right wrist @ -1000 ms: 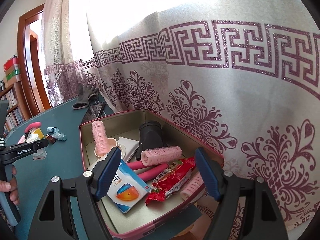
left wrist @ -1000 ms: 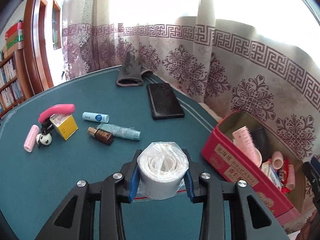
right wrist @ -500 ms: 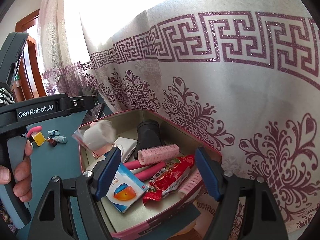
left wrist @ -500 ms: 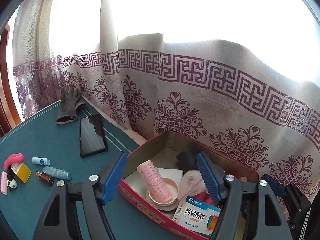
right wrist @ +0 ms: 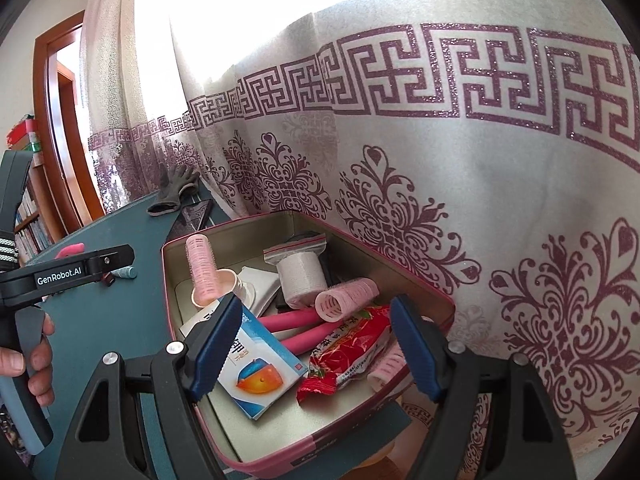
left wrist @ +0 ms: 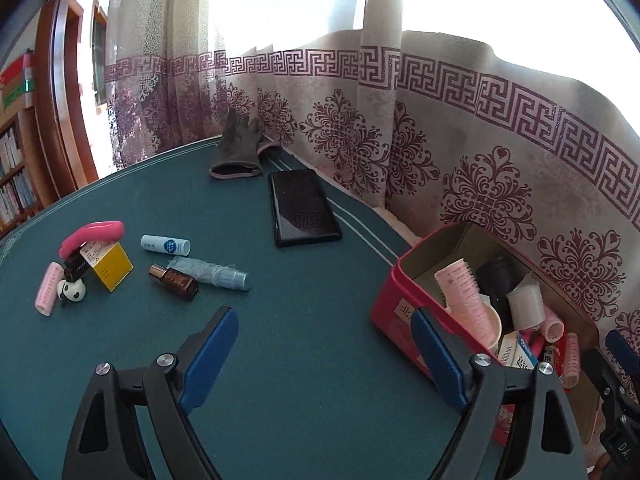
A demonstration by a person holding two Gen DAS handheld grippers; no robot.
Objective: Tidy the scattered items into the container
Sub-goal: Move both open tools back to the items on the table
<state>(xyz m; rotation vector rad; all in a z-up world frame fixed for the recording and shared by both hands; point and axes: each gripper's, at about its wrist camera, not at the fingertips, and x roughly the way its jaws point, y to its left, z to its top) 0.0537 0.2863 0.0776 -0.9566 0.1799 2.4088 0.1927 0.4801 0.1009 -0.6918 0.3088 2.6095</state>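
The red tin box (left wrist: 394, 300) stands at the table's right edge; in the right wrist view its rim (right wrist: 176, 320) frames rollers, a blue medicine box and a red packet. The bagged white roll (right wrist: 300, 274) lies inside it, also seen in the left wrist view (left wrist: 526, 306). My left gripper (left wrist: 324, 360) is open and empty over the green table, left of the box. My right gripper (right wrist: 312, 344) is open and empty above the box. A brown bottle (left wrist: 174, 282), blue tube (left wrist: 212, 274), white tube (left wrist: 165, 245), yellow box (left wrist: 108, 266), pink roller (left wrist: 47, 288) and panda figure (left wrist: 72, 291) lie scattered at left.
A black phone (left wrist: 302, 206) and a grey glove (left wrist: 238, 148) lie near the patterned curtain (left wrist: 480, 152) at the table's far edge. A pink clip-like item (left wrist: 92, 232) rests on the yellow box. A bookshelf (left wrist: 12, 176) and wooden door frame stand at far left.
My left gripper carried the bagged white roll to the box, opened and let it go inside, then swung back left over the table. My right gripper stayed open above the box.
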